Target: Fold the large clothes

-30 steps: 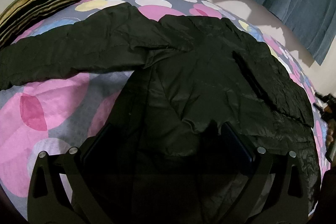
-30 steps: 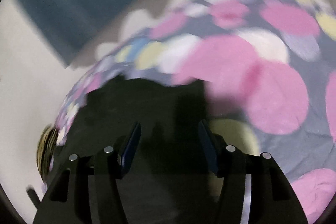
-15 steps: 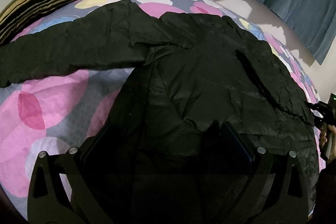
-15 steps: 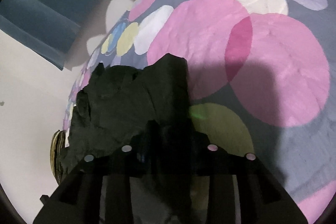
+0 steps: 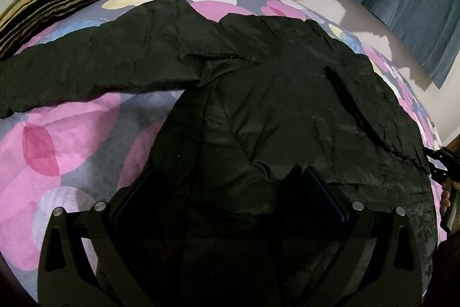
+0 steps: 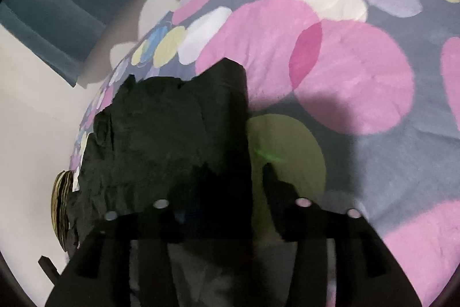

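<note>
A large black jacket [image 5: 273, 105] lies spread on the bed [image 5: 72, 140], its body running from the near edge toward the far edge by the wall, with 1 sleeve [image 5: 95, 68] stretched out flat toward the bed's left side, where a striped pillow [image 5: 51, 2] sits at the far left corner. The left gripper [image 5: 230, 192] is low over the jacket's near hem with its jaws spread wide; dark cloth lies between them, but in the gloom I cannot tell whether the pads press on it. In the right wrist view the right gripper [image 6: 230, 186] sits at the jacket's right side, where the other sleeve or side panel [image 6: 178, 140] appears already laid over the body. Its jaws have just been opening and now stand apart, with the cloth's straight right edge passing up between them and the right finger [image 6: 273, 183] clear of it over the bare sheet, so nothing looks pinched there. The relation that matters for the coming move is the outstretched sleeve: its long axis runs crosswise toward the bed's left edge, well away from the right gripper and to the far left of the left gripper, which is clearly the nearer of the 2. Folding that sleeve across the body would likely fall to the left hand.
</note>
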A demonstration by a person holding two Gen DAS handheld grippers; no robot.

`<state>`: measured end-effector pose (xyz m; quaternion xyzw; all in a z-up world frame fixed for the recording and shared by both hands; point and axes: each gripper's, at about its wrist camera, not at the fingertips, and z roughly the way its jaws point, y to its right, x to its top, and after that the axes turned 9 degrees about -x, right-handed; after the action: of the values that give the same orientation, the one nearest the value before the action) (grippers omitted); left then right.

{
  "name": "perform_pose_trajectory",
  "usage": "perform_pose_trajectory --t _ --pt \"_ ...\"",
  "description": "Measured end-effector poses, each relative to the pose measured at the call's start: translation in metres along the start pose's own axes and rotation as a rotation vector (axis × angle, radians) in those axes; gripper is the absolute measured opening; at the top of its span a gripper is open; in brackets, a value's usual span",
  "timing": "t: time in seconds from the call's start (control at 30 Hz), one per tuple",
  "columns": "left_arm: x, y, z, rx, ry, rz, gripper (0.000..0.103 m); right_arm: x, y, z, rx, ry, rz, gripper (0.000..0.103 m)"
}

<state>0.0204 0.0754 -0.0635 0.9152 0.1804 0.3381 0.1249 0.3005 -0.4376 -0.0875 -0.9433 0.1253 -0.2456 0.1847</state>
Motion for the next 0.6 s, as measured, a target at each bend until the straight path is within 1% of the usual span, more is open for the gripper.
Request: perform_pose_trajectory --t 0.03,0.1,0.13,0.23,0.37,0.47,0.5,0.57,0.6 --pt "0.0 0.0 0.0 -0.001 0.0 -0.001 0.101 -0.005 -0.003 -0.008 0.009 0.011 -0.007 0.059" --pt "0.0 -0.001 0.0 -0.002 0.0 -0.002 0.101 -0.021 -0.01 -0.028 0.042 0.042 -0.023 0.067" --pt "0.0 -0.001 0.001 -0.003 0.0 -0.003 0.101 -0.029 -0.014 -0.035 0.058 0.047 -0.033 0.069" --pt "0.0 -0.001 0.001 -0.005 -0.002 -0.005 0.101 -0.054 -0.025 -0.05 0.107 0.037 -0.072 0.071" --pt "-0.001 -0.001 0.001 -0.007 -0.002 -0.009 0.101 -0.082 -0.036 -0.053 0.159 -0.015 -0.102 0.071" --pt "-0.001 -0.002 0.002 -0.008 -0.006 -0.011 0.101 -0.095 -0.041 -0.044 0.164 -0.053 -0.118 0.071" --pt "-0.001 -0.002 0.002 -0.009 -0.008 -0.012 0.101 -0.098 -0.041 -0.038 0.151 -0.064 -0.122 0.071" --pt "-0.001 -0.002 0.002 -0.011 -0.01 -0.016 0.101 -0.106 -0.039 -0.03 0.132 -0.067 -0.132 0.072" --pt "-0.001 -0.002 0.003 -0.011 -0.012 -0.018 0.101 -0.109 -0.038 -0.025 0.135 -0.053 -0.138 0.072"
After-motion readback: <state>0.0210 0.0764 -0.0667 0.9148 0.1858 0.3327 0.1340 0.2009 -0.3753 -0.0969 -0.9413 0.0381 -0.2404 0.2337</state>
